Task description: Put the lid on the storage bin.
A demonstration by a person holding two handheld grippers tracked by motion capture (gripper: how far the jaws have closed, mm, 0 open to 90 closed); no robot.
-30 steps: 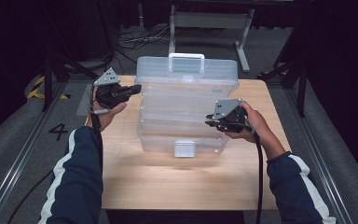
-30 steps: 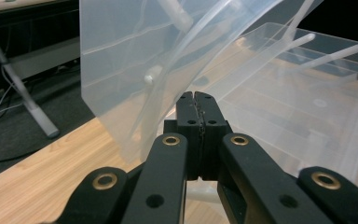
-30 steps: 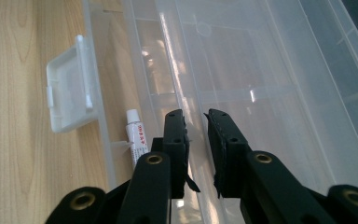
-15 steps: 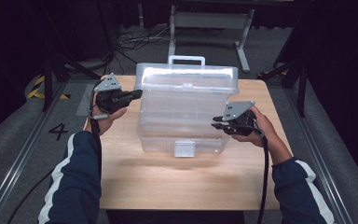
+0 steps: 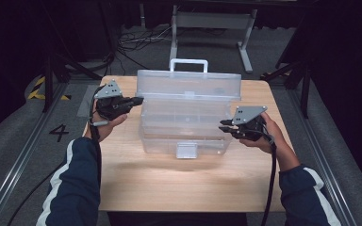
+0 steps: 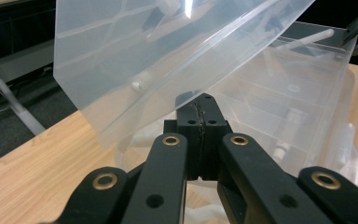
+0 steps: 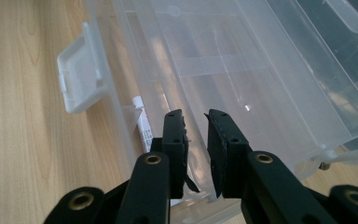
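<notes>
Clear plastic storage box point(image 5: 186, 117), rectangular and translucent, standing at the middle of the pale wood-grain tabletop point(image 5: 179, 183). Its lid point(image 5: 188, 84) is raised and tilted toward the far side, with a white carrying handle point(image 5: 188, 62) on its far edge; a white latch tab point(image 5: 187, 150) hangs at the middle of the near wall. Moulded dividers split the interior into compartments, faintly legible through the glossy walls; what they contain is hard to make out in any view.

Left gripper point(image 5: 134, 100), matte black with brass-coloured rivets, at the box's left end; its jaws are pressed together, and the left gripper view shows the lid's edge point(image 6: 168, 105) running just beyond their tips, though whether the edge is caught between them cannot be told. Right gripper point(image 5: 224, 126) at the box's right end; its jaws stand slightly apart, and in the right gripper view the clear side wall point(image 7: 196, 140) of the box lies in the gap between them, with contact of the pads uncertain. A small printed label point(image 7: 143, 123) shows through the wall near the latch.

Both forearms wear dark sleeves with a white stripe, cut off by the near frame edge. Beyond the tabletop: a grey metal stand point(image 5: 212, 23), tangled cables point(image 5: 136, 44) on the floor, and a painted numeral 4 point(image 5: 59, 133) at the left.
</notes>
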